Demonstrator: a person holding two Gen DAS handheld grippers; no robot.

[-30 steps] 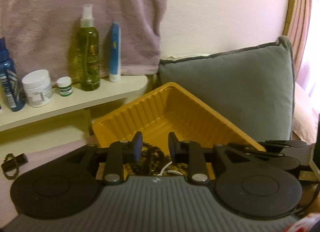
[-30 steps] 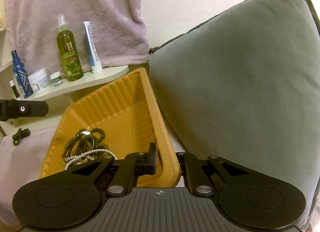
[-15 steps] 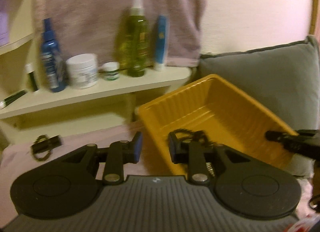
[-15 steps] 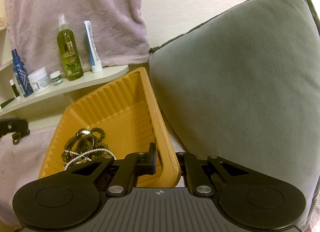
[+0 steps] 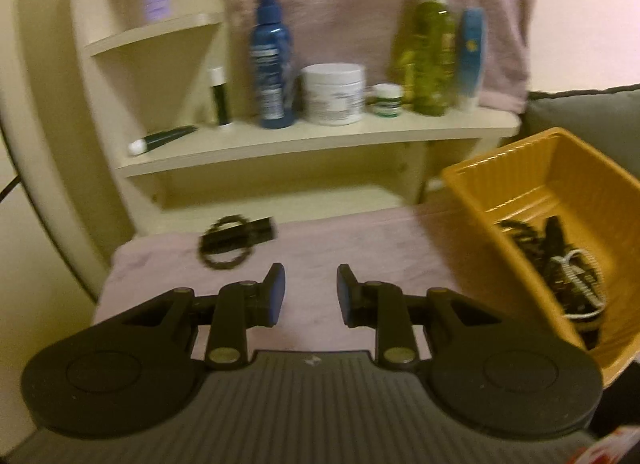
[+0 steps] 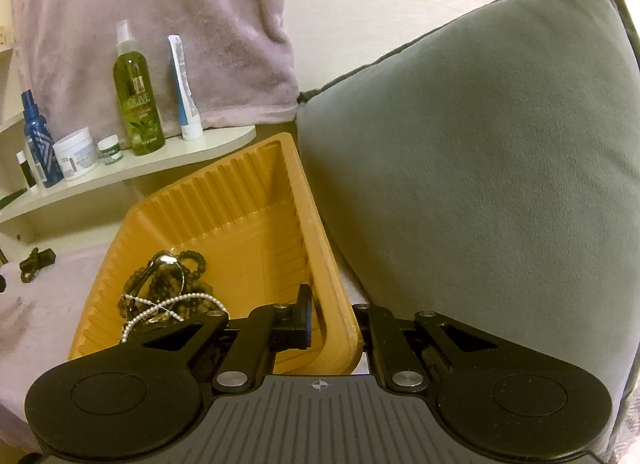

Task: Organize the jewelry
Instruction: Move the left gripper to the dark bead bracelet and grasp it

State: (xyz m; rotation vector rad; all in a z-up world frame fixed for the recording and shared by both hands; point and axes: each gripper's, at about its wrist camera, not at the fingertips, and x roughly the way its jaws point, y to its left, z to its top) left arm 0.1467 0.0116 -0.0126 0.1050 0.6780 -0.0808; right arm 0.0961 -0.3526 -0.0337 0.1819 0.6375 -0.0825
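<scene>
Orange plastic tray (image 6: 320, 232) was clamped at its near wall by your right hand-held gripper (image 6: 334, 322), one finger inside, one outside, beside the grey cushion (image 6: 480, 168). In it lay dark bead strands (image 6: 172, 284) and a pearl string (image 6: 168, 304). Your left hand-held gripper (image 5: 311, 294) stood with jaws apart, holding nothing, above the pink cloth (image 5: 360, 248). Ahead of it lay a beaded bracelet (image 5: 226, 250) with a black clip (image 5: 244, 233) across it.
</scene>
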